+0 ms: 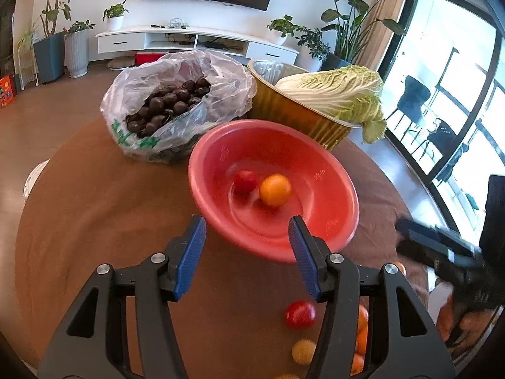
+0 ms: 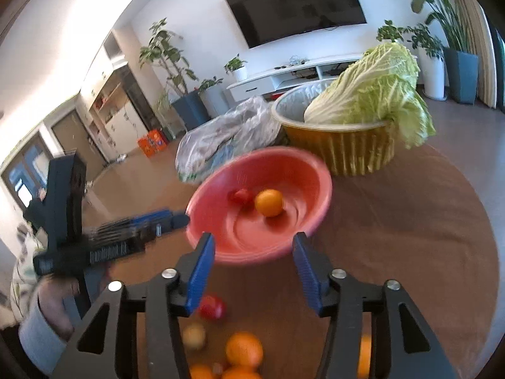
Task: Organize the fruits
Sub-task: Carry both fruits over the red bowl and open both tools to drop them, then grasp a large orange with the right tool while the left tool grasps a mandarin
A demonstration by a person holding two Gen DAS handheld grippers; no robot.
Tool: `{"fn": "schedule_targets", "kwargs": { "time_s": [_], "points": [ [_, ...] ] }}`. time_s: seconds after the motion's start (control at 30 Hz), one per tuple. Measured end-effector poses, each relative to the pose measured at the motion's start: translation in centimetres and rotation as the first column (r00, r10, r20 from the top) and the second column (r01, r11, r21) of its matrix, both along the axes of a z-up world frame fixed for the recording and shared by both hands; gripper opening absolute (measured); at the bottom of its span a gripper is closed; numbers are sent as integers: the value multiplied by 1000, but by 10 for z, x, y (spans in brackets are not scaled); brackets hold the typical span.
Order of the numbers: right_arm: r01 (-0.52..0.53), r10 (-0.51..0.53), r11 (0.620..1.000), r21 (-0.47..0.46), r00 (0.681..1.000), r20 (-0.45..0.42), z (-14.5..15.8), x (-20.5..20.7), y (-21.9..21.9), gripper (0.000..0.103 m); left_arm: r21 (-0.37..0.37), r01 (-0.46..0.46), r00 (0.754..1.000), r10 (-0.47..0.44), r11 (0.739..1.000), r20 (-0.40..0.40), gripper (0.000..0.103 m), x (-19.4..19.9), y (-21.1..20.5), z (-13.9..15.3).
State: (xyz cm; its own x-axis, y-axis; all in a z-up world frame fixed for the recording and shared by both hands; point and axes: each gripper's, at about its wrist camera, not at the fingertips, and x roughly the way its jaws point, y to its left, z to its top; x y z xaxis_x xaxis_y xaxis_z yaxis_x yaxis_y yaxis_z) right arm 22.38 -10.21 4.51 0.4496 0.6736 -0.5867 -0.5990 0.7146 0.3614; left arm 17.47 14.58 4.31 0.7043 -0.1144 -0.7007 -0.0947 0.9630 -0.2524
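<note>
Both the left gripper (image 1: 247, 233) and right gripper (image 2: 253, 250) stood open and empty near the red bowl (image 1: 328, 170), which held an orange (image 1: 275, 190) and a tomato (image 1: 244, 180) on the table (image 1: 110, 221).

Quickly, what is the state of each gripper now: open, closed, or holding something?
Left gripper: open, nothing between its fingers.
Right gripper: open, nothing between its fingers.

We see our right gripper (image 2: 254, 262) parted and empty before the red bowl (image 2: 284, 164), which holds an orange fruit (image 2: 269, 202) and a red tomato (image 2: 242, 196).
</note>
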Motion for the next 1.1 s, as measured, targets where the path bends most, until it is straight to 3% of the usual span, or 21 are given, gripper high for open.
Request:
{"fn": "schedule_targets", "kwargs": {
  "time_s": [0.17,0.37,0.7,0.93,1.1],
  "points": [
    [-61,59,995,-78,998,-30,-22,-50,-18,57,-15,0,1000,0,1000,-4,54,-25,-2,-5],
    [-99,90,987,-126,993,-76,-40,-75,-21,57,-35,1,1000,-2,999,-13,54,-47,-11,-10],
    [-123,100,980,-157,984,-148,-62,-72,-18,57,-36,34,999,-35,999,-14,54,-68,-27,-10],
    [-123,96,984,-130,976,-198,-67,-65,-22,41,-36,53,998,-54,998,-24,55,-81,-36,-14],
    [-117,92,989,-95,969,-231,-67,-66,-28,39,-32,75,997,-76,997,-34,55,-91,-44,-17]
  ]
}}
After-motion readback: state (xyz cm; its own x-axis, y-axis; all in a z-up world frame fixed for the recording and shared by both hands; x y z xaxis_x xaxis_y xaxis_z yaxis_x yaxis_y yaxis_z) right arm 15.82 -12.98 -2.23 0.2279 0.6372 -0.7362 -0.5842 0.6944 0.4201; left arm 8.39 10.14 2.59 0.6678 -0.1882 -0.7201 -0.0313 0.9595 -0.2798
